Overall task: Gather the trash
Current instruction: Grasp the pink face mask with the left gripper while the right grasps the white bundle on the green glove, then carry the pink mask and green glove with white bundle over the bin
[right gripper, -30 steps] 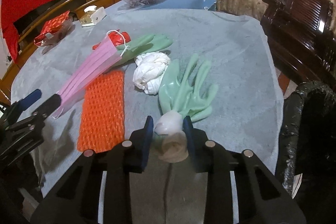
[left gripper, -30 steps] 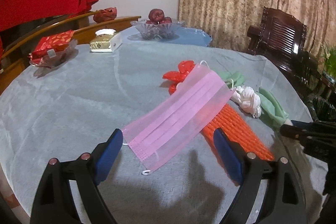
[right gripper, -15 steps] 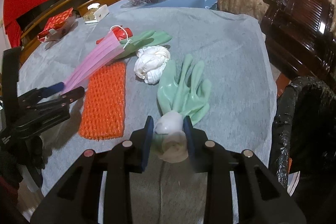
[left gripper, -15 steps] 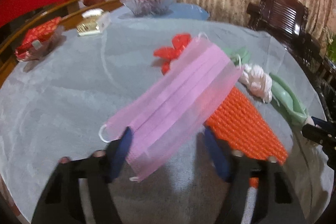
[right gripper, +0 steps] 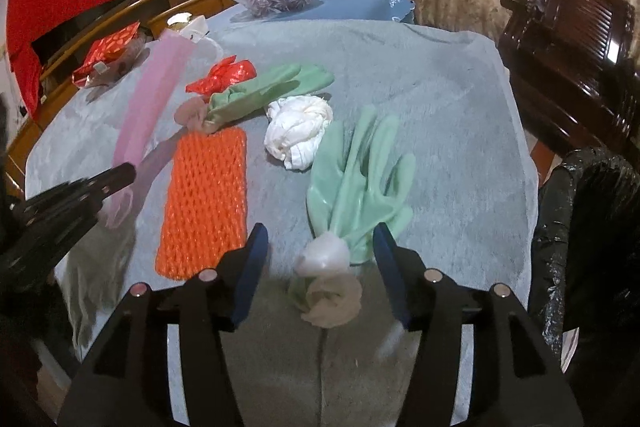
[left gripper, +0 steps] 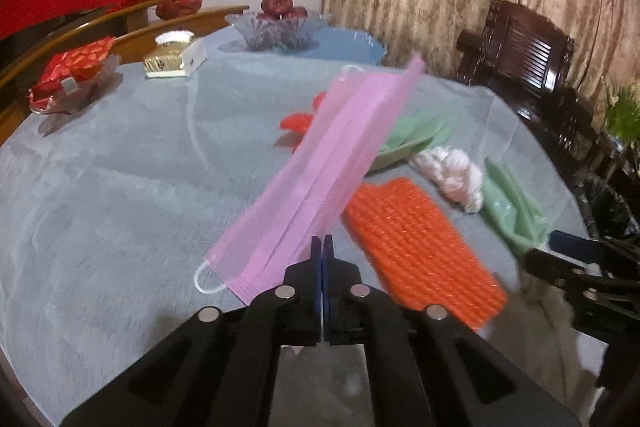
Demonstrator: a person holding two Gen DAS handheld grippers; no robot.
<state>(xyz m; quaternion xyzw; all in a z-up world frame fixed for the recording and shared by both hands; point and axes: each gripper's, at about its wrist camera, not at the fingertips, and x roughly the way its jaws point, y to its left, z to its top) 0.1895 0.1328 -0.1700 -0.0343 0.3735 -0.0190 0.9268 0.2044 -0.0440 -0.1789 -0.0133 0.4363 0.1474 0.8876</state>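
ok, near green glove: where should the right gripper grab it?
At the bunched cuff, coming in low from the near table edge. The glove lies flat with fingers fanned away; the cuff is its only raised part and sits between the open right gripper.

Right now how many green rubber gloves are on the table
2. One green glove lies between the open right tongs, untouched. The other green glove lies farther back, beside the red wrapper, above the orange net.

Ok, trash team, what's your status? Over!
Left gripper jaws shut on pink mask, lifting it. Right gripper jaws open around green glove cuff. Orange net, white wad still on table. Nothing blocking.
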